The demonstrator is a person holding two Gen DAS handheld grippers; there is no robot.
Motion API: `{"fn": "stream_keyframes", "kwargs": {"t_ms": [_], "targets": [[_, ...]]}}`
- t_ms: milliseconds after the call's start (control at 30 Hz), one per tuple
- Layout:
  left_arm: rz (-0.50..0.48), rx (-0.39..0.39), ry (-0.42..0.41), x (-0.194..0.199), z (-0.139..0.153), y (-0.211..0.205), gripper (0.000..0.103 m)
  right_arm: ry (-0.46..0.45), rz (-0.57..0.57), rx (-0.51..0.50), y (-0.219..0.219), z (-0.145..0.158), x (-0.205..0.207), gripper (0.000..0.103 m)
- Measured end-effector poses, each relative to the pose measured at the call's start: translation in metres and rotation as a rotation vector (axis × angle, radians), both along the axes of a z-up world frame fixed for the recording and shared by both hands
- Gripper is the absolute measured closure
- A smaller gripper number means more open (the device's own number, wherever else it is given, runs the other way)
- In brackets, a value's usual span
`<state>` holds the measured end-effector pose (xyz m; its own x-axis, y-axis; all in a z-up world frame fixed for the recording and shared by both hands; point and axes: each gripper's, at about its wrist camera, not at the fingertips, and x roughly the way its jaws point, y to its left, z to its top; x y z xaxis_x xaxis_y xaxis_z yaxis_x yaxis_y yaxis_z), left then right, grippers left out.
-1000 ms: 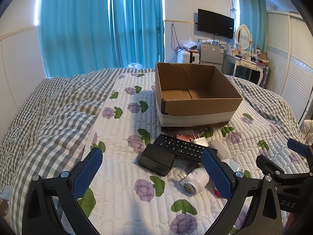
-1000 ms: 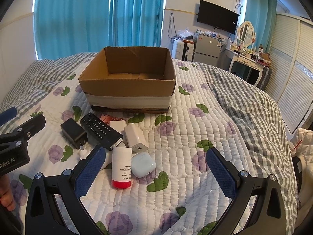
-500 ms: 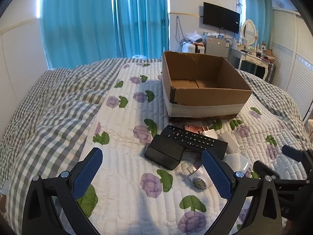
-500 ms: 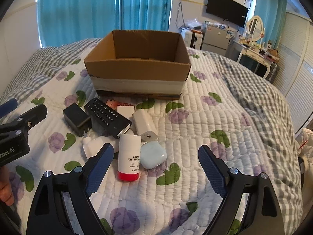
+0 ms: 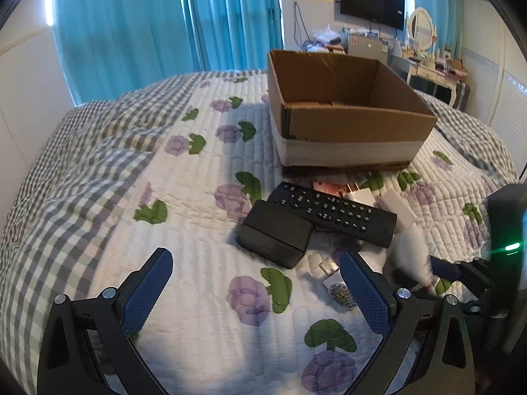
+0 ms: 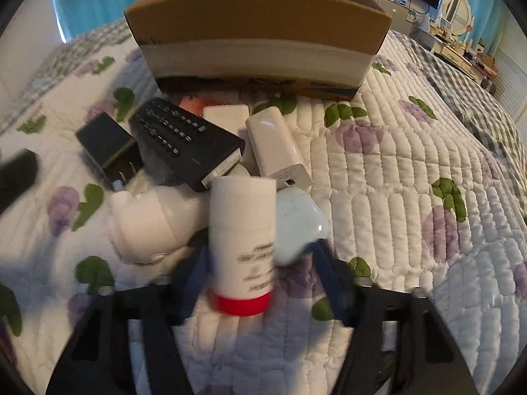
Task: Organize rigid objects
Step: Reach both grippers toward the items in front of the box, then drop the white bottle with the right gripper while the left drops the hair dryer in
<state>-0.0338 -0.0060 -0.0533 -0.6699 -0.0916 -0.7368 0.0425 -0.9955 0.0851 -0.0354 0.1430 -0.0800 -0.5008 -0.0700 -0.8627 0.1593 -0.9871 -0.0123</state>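
On the bed: one cardboard box (image 5: 346, 125), one remote (image 6: 186, 140), one black adapter (image 5: 275, 237), one pale-blue case (image 6: 298, 222), several white chargers in a heap.
Right claw (image 6: 260, 283): open, fingers either side of one white red-capped bottle (image 6: 243, 247) lying on the quilt (image 6: 411, 197); contact blurred.
Left claw (image 5: 257, 289): wide open, empty, over bare quilt near the adapter.
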Motion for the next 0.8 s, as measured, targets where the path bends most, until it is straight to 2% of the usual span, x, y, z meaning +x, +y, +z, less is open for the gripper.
{"fn": "stream_keyframes", "kwargs": {"t_ms": [167,300,367,433,600,800], "targets": [[-0.070,-0.010,-0.060,-0.011,-0.011,0.026,0.000,0.048,-0.018,-0.040,0.024,0.035,0.010,0.067],[-0.163,-0.010,-0.144,-0.024,-0.034,0.053,0.003,0.086,-0.058,-0.040,0.054,0.061,0.011,0.067],[-0.182,0.006,-0.148,-0.028,-0.042,0.062,0.014,0.092,-0.085,-0.084,0.068,0.063,0.012,0.067],[-0.223,-0.010,-0.140,-0.032,-0.051,0.072,0.016,0.085,-0.100,-0.119,0.077,0.057,0.010,0.067],[-0.291,-0.129,-0.200,-0.034,-0.079,0.090,0.034,0.060,-0.102,-0.131,0.081,0.045,0.007,0.067],[-0.321,-0.088,-0.142,-0.011,-0.052,0.080,0.035,0.079,-0.101,-0.116,0.077,0.047,0.011,0.067]]}}
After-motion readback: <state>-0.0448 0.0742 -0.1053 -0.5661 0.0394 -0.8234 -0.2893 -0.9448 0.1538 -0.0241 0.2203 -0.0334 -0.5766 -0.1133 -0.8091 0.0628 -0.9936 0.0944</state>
